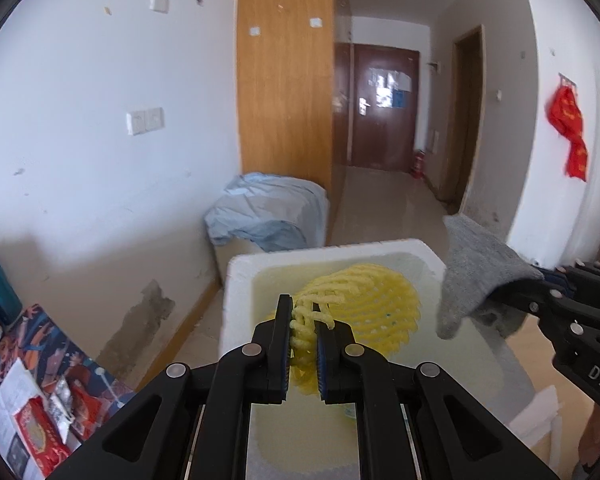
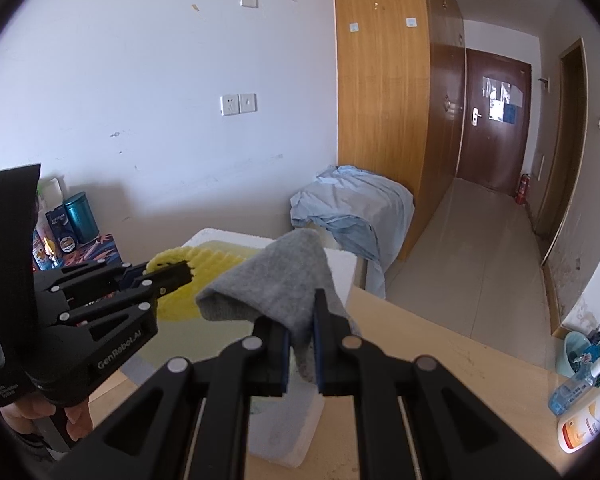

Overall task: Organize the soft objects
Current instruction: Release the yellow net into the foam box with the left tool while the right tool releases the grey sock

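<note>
The white foam box (image 1: 236, 280) is the landmark. Its open cavity is largely filled by the yellow foam net (image 1: 364, 300), clamped in the left gripper (image 1: 304, 332); little clear room remains inside. Over its right rim hangs the grey sock (image 1: 472, 276), pinched by the right gripper (image 2: 300, 340), blocking entry from that side. Right of the box, the counter (image 2: 440, 344) lies bare up to the bottles (image 2: 580, 412) at its far edge. Left of the box, packets (image 1: 40, 420) crowd the surface.
</note>
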A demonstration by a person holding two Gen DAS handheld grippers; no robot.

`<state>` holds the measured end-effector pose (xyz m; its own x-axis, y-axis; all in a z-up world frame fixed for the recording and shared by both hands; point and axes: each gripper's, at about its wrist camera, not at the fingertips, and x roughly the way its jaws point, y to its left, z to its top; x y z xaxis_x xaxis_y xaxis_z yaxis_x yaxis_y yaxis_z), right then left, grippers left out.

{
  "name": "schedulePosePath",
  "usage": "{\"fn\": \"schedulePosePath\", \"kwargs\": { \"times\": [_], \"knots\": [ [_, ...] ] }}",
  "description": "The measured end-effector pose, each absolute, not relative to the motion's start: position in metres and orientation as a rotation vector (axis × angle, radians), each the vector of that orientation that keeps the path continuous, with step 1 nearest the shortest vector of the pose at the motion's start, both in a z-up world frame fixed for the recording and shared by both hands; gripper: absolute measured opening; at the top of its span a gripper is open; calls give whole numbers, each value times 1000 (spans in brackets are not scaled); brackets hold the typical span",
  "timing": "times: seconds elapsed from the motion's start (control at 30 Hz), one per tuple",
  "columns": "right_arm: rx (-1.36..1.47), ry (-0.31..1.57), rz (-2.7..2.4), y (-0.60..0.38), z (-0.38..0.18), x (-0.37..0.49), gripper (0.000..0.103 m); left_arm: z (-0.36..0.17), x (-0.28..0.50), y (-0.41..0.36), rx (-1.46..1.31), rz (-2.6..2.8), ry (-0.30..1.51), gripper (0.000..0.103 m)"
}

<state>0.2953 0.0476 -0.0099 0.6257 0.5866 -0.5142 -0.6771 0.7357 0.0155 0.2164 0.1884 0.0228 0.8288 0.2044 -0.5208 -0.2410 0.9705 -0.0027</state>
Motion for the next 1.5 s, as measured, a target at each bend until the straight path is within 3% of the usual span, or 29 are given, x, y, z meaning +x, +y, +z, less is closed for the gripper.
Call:
{"fn": "schedulePosePath", "kwargs": {
  "times": [0.1, 0.17, 0.23, 0.27, 1.23, 1.33, 1.4, 1.5],
  "knots": [
    [-187, 522, 730, 49, -10, 295, 12, 26, 214, 190, -48, 284, 526, 31],
    [-190, 521, 732, 49, -10, 294, 12, 28, 212, 192, -46, 289, 520, 76],
    [-193, 519, 734, 50, -9, 293, 12, 31, 209, 195, -51, 299, 505, 93],
    [-194, 518, 735, 50, -9, 292, 12, 33, 205, 195, -53, 306, 486, 95],
    [-213, 539, 796, 82, -10, 291, 13, 53, 162, 229, -132, 432, 399, 99],
    [-217, 552, 810, 85, -12, 292, 32, 52, 160, 234, -149, 439, 400, 99],
    [-209, 549, 811, 85, -13, 291, 59, 52, 158, 233, -153, 444, 399, 99],
    [-188, 513, 808, 81, -9, 287, 80, 52, 156, 232, -155, 445, 400, 99]
  ]
}}
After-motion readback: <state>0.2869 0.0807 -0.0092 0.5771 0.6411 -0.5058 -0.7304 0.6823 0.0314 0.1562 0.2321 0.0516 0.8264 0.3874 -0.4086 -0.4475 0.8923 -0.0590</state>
